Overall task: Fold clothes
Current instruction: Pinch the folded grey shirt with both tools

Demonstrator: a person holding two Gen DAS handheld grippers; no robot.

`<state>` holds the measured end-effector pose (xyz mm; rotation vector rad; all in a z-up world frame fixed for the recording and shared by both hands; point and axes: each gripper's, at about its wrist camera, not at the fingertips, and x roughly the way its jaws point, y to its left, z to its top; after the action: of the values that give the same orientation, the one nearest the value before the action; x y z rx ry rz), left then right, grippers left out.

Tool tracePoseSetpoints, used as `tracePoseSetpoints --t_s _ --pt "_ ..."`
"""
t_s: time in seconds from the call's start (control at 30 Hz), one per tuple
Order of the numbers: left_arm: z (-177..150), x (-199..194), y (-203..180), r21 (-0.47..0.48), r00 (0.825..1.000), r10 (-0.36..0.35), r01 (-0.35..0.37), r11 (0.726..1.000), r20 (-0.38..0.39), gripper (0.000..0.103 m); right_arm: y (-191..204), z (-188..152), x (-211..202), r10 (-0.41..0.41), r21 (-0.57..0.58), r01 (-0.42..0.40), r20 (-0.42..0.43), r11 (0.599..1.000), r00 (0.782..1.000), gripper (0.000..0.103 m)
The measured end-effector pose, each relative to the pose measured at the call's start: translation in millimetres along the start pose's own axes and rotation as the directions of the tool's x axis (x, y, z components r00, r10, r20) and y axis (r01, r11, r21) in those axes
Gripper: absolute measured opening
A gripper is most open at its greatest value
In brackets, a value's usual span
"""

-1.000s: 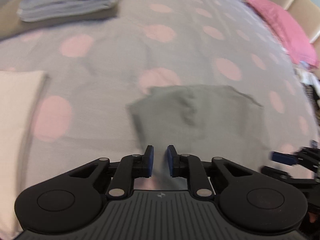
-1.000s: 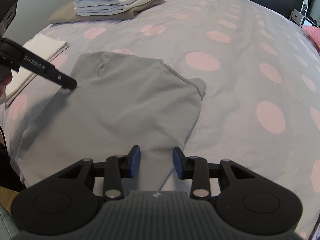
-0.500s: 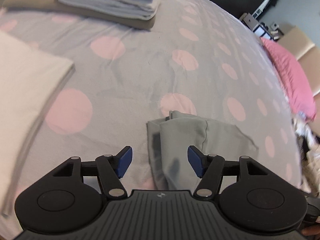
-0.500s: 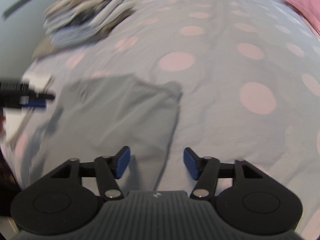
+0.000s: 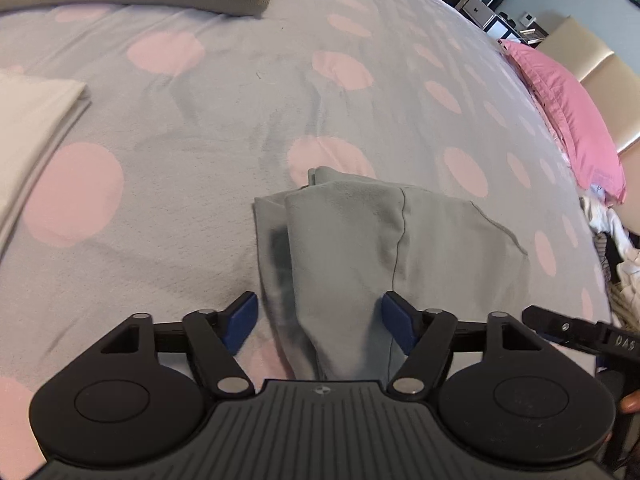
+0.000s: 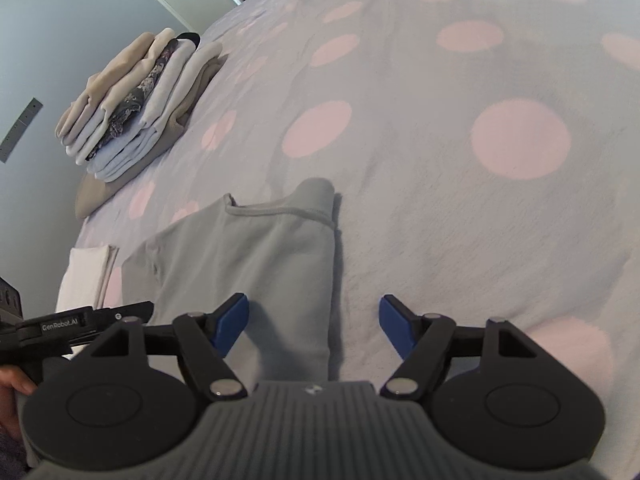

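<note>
Opening over the near edge of the work, the left gripper [image 5: 318, 322] is spreading its jaws wide; a ridge of the grey garment [image 5: 384, 240] is lying between the pads, which are not pressing on it. The right gripper [image 6: 314, 322] is likewise opening, its jaws straddling the garment's right-hand folded edge [image 6: 248, 268] without gripping. Neither gripper is holding anything.

The garment is lying partly folded on the bed [image 5: 180, 184], close to the near edge, with a side folded inward and a hemmed edge showing at the far end. The fold is looking uneven: a raised crease is running along the left side.

Judgement: a fold is being released, and the next fold should be taken only after the cloth is settling flat. Gripping both near corners squarely, through all layers, and carrying them evenly toward the far hem would be keeping the edges aligned.

Beyond, a folded white item [image 5: 28, 128] is lying to the left, and a stack of folded clothes [image 6: 128, 108] is sitting further back.
</note>
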<state>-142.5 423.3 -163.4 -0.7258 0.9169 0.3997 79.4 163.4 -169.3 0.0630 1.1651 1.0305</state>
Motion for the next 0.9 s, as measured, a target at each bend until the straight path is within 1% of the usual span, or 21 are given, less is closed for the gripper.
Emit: tracePoseSetpoints --t_s 0.07,0.13,0.2,0.3,0.4,0.43,0.47,0.5,0.53,0.6,0.63,0.67,0.7,0.73,0.77,0.8,0.83,0.87,0.9 --pt "1.0 1.1 1.2 -0.009 1.000 -0.018 0.018 1.000 -0.003 0.076 0.5 -0.4 3.4 0.008 -0.005 -0.008 -0.003 1.000 1.000 0.083" --pt "0.5 1.9 -1.9 0.020 1.000 -0.023 0.023 1.000 0.005 0.076 1.8 -0.1 6.6 0.016 -0.016 -0.016 -0.012 1.000 1.000 0.091" --pt "0.0 2.7 -2.2 0.036 0.999 -0.034 0.034 0.999 0.014 0.077 3.1 0.4 10.7 0.024 -0.023 -0.024 -0.021 0.999 0.999 0.095" --pt "-0.4 3.7 0.7 0.039 0.998 -0.058 0.057 0.998 0.028 0.077 4.0 -0.2 13.6 0.019 -0.044 -0.020 -0.018 0.999 1.000 0.095" --pt "1.3 4.9 6.3 0.013 0.996 -0.084 0.084 0.996 0.040 0.077 -0.3 -1.5 14.8 0.030 -0.028 -0.030 -0.001 0.999 1.000 0.094" --pt "1.8 5.6 7.9 0.007 0.995 -0.091 0.091 0.996 0.042 0.077 -0.8 -1.7 14.9 0.031 -0.027 -0.030 0.004 0.999 1.000 0.093" --pt "2.1 6.0 8.9 0.003 0.995 -0.095 0.095 0.996 0.044 0.076 -0.4 -1.8 14.4 0.024 -0.032 -0.023 0.008 0.999 1.000 0.090" --pt "1.8 5.9 8.5 0.003 0.995 -0.092 0.092 0.996 0.047 0.075 0.4 -2.0 13.9 0.015 -0.040 -0.014 0.012 0.999 1.000 0.082" --pt "1.4 5.7 7.8 0.006 0.995 -0.088 0.088 0.996 0.049 0.074 1.9 -2.1 13.4 0.004 -0.054 -0.003 0.016 0.999 1.000 0.070" --pt "0.2 4.9 5.5 0.024 0.995 -0.086 0.085 0.996 0.053 0.063 3.0 -2.2 12.8 0.003 -0.069 -0.001 0.027 0.998 1.000 0.059" --pt "-0.4 4.7 4.5 0.032 0.994 -0.089 0.088 0.996 0.055 0.060 3.4 -2.3 12.6 0.005 -0.075 -0.002 0.030 0.997 1.000 0.055" --pt "-0.9 4.6 3.7 0.036 0.994 -0.095 0.093 0.995 0.057 0.053 3.0 -2.8 12.9 0.014 -0.075 -0.012 0.027 0.997 1.000 0.052" --pt "-1.2 4.5 2.7 0.040 0.993 -0.100 0.098 0.994 0.058 0.046 3.3 -3.5 12.9 0.022 -0.079 -0.020 0.023 0.997 0.999 0.045" --pt "-1.4 4.0 1.2 0.048 0.993 -0.103 0.101 0.994 0.061 0.043 4.8 -3.9 13.0 0.029 -0.082 -0.027 0.020 0.996 0.999 0.037" --pt "-1.5 2.6 0.0 0.056 0.993 -0.100 0.097 0.994 0.067 0.029 6.4 -4.3 13.0 0.031 -0.086 -0.030 0.019 0.996 0.999 0.037" --pt "-1.4 0.4 -0.5 0.061 0.993 -0.095 0.090 0.994 0.075 0.023 7.8 -4.6 12.3 0.024 -0.092 -0.022 0.024 0.996 0.999 0.032" --pt "-1.2 -1.9 -0.9 0.064 0.992 -0.091 0.085 0.994 0.083 0.020 8.7 -4.2 11.3 0.020 -0.093 -0.017 0.030 0.996 0.999 0.028" --pt "-1.2 -4.6 -1.6 0.070 0.992 -0.089 0.083 0.994 0.091 0.016 8.9 -3.5 10.0 0.024 -0.085 -0.020 0.036 0.996 0.999 0.025" --pt "-1.4 -7.2 -3.3 0.083 0.991 -0.087 0.079 0.993 0.097 0.015 9.0 -3.0 8.0 0.031 -0.079 -0.028 0.043 0.997 0.999 0.020"
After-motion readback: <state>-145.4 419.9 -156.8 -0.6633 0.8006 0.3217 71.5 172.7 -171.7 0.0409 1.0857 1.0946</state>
